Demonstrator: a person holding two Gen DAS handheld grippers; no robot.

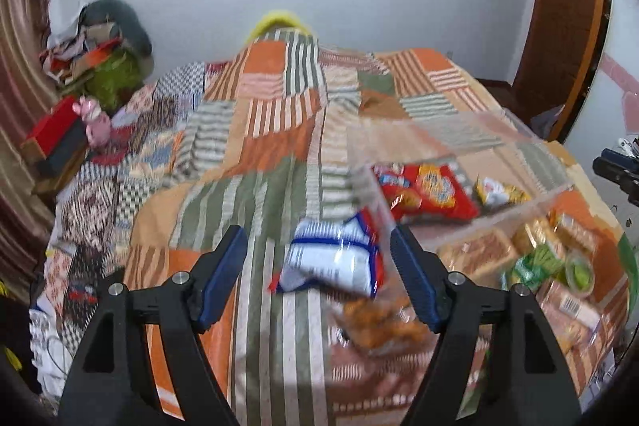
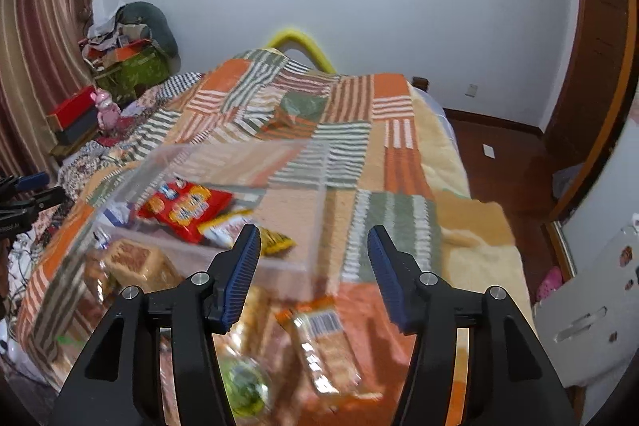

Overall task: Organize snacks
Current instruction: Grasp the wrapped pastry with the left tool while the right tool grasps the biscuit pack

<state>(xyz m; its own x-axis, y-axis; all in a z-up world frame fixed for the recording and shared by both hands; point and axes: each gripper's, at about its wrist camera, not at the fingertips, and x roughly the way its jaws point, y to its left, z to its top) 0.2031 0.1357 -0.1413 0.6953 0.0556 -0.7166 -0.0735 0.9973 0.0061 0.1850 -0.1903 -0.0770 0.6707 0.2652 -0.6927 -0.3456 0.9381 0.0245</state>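
Note:
A clear plastic bin [image 1: 439,142] stands on the patchwork bed and holds a red snack bag [image 1: 429,192] and a yellow packet [image 1: 499,191]. My left gripper [image 1: 317,246] is open above a blue and white snack bag [image 1: 335,260] lying between its fingers, with an orange snack pack [image 1: 379,322] just below. In the right wrist view the bin [image 2: 223,166] with the red bag [image 2: 185,208] is ahead on the left. My right gripper [image 2: 313,246] is open and empty above a brown cracker pack [image 2: 327,350] and a green round item [image 2: 243,386].
More cracker packs [image 1: 479,256] and green packets [image 1: 539,262] lie on the bed at the right. Boxes and a pink toy [image 1: 96,124] stand at the bed's left side. A wooden door [image 2: 599,66] and bare floor [image 2: 499,154] are on the right.

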